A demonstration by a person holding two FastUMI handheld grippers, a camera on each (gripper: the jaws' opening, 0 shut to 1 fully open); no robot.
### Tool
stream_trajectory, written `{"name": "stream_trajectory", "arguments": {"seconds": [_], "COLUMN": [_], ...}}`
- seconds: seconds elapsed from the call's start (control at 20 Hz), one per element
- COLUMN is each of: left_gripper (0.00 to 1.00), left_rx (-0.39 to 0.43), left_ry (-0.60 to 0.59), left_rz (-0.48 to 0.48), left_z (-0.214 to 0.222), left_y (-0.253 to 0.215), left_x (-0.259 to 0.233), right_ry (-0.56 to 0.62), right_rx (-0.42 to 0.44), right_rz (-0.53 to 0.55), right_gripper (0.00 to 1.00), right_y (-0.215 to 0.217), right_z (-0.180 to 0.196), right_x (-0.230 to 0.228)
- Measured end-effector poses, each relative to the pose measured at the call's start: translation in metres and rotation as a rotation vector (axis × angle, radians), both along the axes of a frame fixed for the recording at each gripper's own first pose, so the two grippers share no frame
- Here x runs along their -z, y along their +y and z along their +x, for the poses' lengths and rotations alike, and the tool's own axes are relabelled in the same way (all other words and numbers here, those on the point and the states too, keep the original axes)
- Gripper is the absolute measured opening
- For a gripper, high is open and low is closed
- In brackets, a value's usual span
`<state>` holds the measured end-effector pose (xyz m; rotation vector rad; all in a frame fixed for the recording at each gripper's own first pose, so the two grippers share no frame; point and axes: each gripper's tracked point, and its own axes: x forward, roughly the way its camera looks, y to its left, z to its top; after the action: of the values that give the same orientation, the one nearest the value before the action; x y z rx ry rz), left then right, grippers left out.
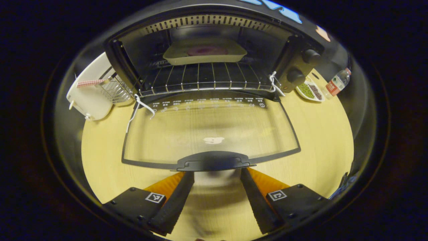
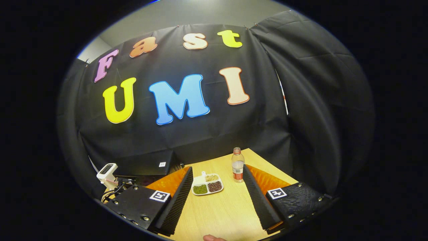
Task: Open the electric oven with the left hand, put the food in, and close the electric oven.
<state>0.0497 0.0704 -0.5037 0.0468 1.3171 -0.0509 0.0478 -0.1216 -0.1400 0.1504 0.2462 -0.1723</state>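
From the left gripper view I find the electric oven (image 1: 214, 50) standing open on the wooden table (image 1: 321, 134), its glass door (image 1: 210, 130) folded flat toward me with the door handle (image 1: 214, 161) at the near edge. My left gripper (image 1: 215, 201) sits just short of that handle, fingers spread wide and nothing between them; I cannot tell whether the fingertips touch the handle. The food, a purplish piece in a pale baking tray (image 1: 204, 53), rests on the wire rack (image 1: 204, 78) inside the cavity, toward the back. Two control knobs (image 1: 302, 65) sit on the oven's right panel. White cords (image 1: 138, 107) hang at both front corners of the opening. Left of the oven stands a white appliance (image 1: 88, 93) with a wire basket (image 1: 115, 90) beside it; right of the oven lie a divided dish of beans (image 1: 310, 91) and a water bottle (image 1: 337, 83). In the right gripper view, my right gripper (image 2: 217, 204) hovers above the table (image 2: 220, 214), fingers wide apart and holding nothing, pointed at the same dish (image 2: 207, 184) and bottle (image 2: 237, 165), with the oven's dark top (image 2: 147, 164) off to the left.
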Motion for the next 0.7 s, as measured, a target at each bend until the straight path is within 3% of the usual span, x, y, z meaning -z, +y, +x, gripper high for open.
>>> {"name": "stream_trajectory", "arguments": {"seconds": [0.3, 0.35, 0.5, 0.55, 0.6, 0.7], "left_gripper": [0.92, 0.96, 0.91, 0.95, 0.92, 0.96], "left_rx": [-0.001, 0.003, -0.011, -0.015, -0.018, -0.023], "left_ry": [0.0, -0.011, -0.062, -0.082, -0.101, -0.124], "left_rz": [0.001, 0.002, -0.011, -0.016, -0.018, -0.018], "left_z": [0.0, -0.001, -0.001, -0.002, -0.002, 0.0], "left_y": [0.001, 0.001, -0.001, -0.001, -0.001, -0.001], "left_x": [-0.007, -0.012, -0.029, -0.035, -0.04, -0.048], "right_ry": [-0.002, -0.006, -0.004, -0.007, -0.01, -0.013], "right_rx": [0.003, 0.0, -0.014, -0.018, -0.026, -0.039], "right_rz": [0.005, 0.006, 0.007, 0.007, 0.008, 0.0], "right_gripper": [0.9, 0.91, 0.9, 0.9, 0.9, 0.91], "right_y": [0.002, 0.004, 0.01, 0.011, 0.014, 0.015], "right_z": [-0.003, -0.003, -0.004, -0.005, -0.006, -0.006], "right_x": [-0.002, -0.003, -0.002, -0.002, -0.004, -0.004]}}
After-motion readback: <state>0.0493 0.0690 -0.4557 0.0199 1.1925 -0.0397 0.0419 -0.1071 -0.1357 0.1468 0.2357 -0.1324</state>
